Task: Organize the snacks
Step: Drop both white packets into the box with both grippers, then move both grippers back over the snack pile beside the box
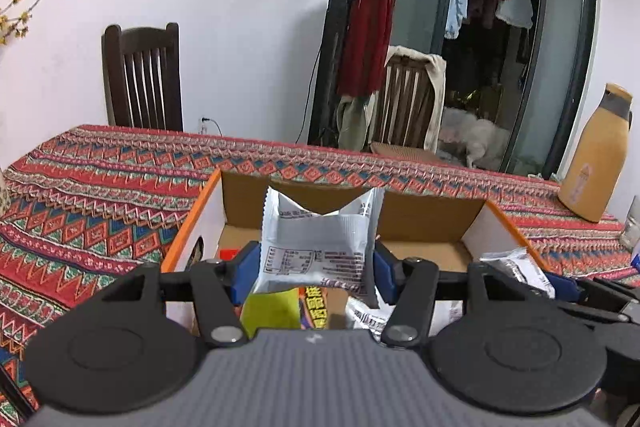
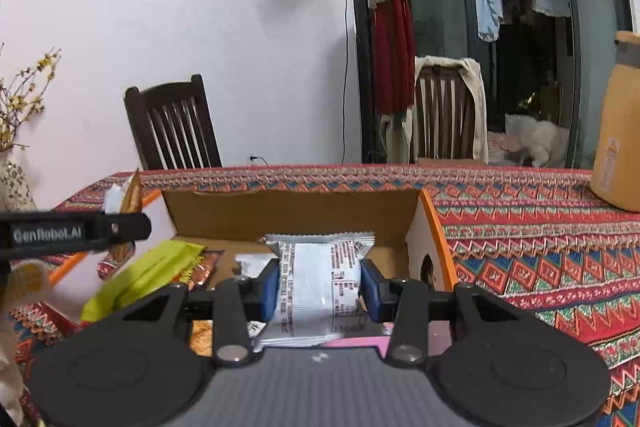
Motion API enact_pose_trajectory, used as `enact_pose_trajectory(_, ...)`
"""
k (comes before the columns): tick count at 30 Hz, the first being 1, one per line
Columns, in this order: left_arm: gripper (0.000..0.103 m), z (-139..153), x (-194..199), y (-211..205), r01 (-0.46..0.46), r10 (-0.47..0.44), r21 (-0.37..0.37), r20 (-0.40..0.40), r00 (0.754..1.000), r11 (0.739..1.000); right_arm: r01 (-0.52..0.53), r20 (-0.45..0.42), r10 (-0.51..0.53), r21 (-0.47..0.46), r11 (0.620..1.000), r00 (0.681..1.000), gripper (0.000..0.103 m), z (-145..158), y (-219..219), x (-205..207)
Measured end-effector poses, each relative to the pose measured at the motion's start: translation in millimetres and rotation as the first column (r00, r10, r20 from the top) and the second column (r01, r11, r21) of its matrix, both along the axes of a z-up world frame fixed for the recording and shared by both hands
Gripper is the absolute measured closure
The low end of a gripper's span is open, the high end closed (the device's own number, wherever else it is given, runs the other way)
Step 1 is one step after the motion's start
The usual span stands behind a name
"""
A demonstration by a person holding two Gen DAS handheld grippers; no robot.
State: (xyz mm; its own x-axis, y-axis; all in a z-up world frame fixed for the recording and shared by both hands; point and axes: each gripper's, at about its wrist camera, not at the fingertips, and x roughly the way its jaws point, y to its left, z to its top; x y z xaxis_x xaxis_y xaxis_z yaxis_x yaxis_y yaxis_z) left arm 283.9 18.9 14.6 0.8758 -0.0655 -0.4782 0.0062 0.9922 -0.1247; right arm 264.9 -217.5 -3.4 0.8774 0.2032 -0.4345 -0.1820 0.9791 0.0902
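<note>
An open cardboard box (image 1: 432,223) with orange edges stands on the patterned table, with both grippers over it. My left gripper (image 1: 316,267) is shut on a white snack packet (image 1: 316,239) that stands upright between its blue pads. My right gripper (image 2: 320,287) is shut on another white packet (image 2: 316,267), held flat above the box (image 2: 296,211). At the right edge of the left wrist view, the right gripper (image 1: 536,275) shows with its packet. Inside the box lie a yellow-green packet (image 2: 140,275), orange packets and white ones. My left gripper's black finger (image 2: 120,227) crosses the left side.
A tall yellow jug (image 1: 596,155) stands on the tablecloth (image 1: 92,195) to the right of the box. A vase with yellow-flowered branches (image 2: 12,183) is at the far left. Two wooden chairs (image 2: 176,127) stand behind the table, by a glass door.
</note>
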Motion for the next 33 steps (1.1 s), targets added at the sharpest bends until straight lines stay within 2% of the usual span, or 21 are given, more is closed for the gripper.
enact_pose_trajectory(5, 0.044, -8.2, 4.3, 4.9, -0.007, 0.006, -0.008, -0.021, 1.0, 1.0, -0.007, -0.024, 0.007, -0.002, 1.0, 1.0, 0.061, -7.9, 1.9, 1.8)
enact_pose_trajectory(7, 0.038, -10.1, 2.6, 3.1, -0.006, 0.006, -0.007, -0.023, 1.0, 1.0, -0.006, -0.026, 0.006, -0.004, 1.0, 1.0, 0.061, -8.2, 2.5, 1.4)
enact_pose_trajectory(8, 0.036, -10.1, 0.9, 2.3, -0.01, 0.01, -0.009, -0.021, 1.0, 1.0, -0.006, -0.026, 0.006, -0.001, 1.0, 1.0, 0.052, -7.7, 2.6, 1.0)
enact_pose_trajectory(9, 0.026, -10.2, 0.0, 2.8, -0.007, 0.007, -0.016, -0.019, 1.0, 1.0, -0.004, -0.024, 0.004, 0.003, 1.0, 1.0, 0.044, -6.9, 1.9, 0.1)
enact_pose_trajectory(10, 0.011, -10.0, -1.7, 3.3, -0.014, 0.014, -0.023, -0.014, 1.0, 1.0, 0.003, -0.018, -0.002, 0.006, 1.0, 1.0, 0.024, -6.7, 1.2, -0.7)
enact_pose_trajectory(11, 0.003, -9.2, -3.6, 4.9, -0.033, 0.033, -0.026, -0.004, 0.999, 0.999, 0.008, -0.013, -0.008, 0.007, 1.0, 1.0, 0.008, -6.4, 0.6, -1.8)
enact_pose_trajectory(13, 0.0, -7.3, -7.6, 7.9, -0.062, 0.063, -0.037, 0.014, 0.998, 0.997, 0.015, -0.004, -0.015, 0.017, 1.0, 1.0, 0.0, -5.7, -0.9, -3.8)
enact_pose_trajectory(16, 0.0, -5.6, -9.1, 12.5, -0.073, 0.074, -0.062, 0.014, 0.997, 0.995, 0.018, -0.005, -0.018, 0.02, 1.0, 1.0, 0.0, -6.0, -1.8, -4.0)
enact_pose_trajectory(26, 0.0, 3.9, -13.8, 10.9, -0.077, 0.078, -0.047, 0.034, 0.996, 0.996, 0.024, 0.008, -0.024, 0.03, 0.999, 1.0, 0.0, 1.8, -5.4, -10.7)
enact_pose_trajectory(33, 0.0, 28.8, -26.3, 8.2, -0.085, 0.087, -0.031, 0.064, 0.994, 0.996, 0.021, 0.027, -0.022, 0.036, 0.999, 0.999, 0.0, 22.7, -5.5, -20.5)
